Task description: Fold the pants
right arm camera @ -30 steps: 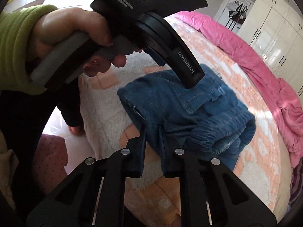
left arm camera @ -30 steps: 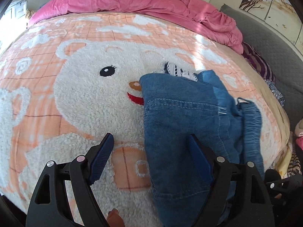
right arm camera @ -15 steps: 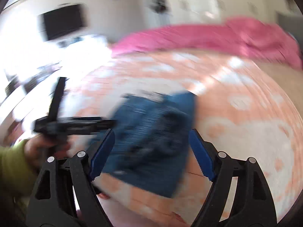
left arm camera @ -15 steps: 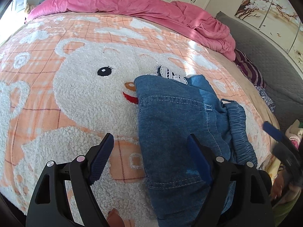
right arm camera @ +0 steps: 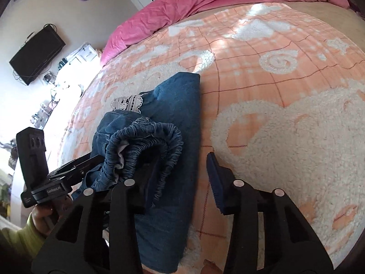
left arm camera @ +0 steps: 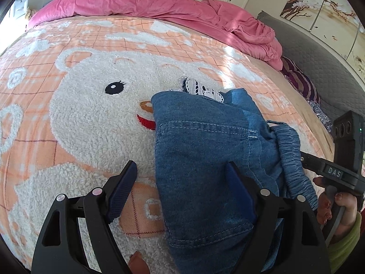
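The blue denim pants [left arm camera: 205,159] lie folded in a small stack on the bear-pattern blanket [left arm camera: 91,118], elastic waistband [left arm camera: 294,159] on the right, white lace trim [left arm camera: 200,89] at the far end. My left gripper [left arm camera: 180,191] is open and empty, its right finger over the near denim edge. In the right wrist view the pants [right arm camera: 173,114] lie left of centre with the waistband [right arm camera: 146,141] bunched on top. My right gripper [right arm camera: 180,182] is open, its left finger against the waistband, holding nothing.
A pink duvet [left arm camera: 159,6] lies bunched along the far side of the bed. A grey headboard [left arm camera: 319,64] and striped cloth [left arm camera: 301,82] are on the right. A wall TV [right arm camera: 36,54] and a cluttered desk are off the bed's left side.
My right gripper has opened, let go of the pants and swung round to the waistband side. The pants now rest flat on the blanket. My left gripper stays open.
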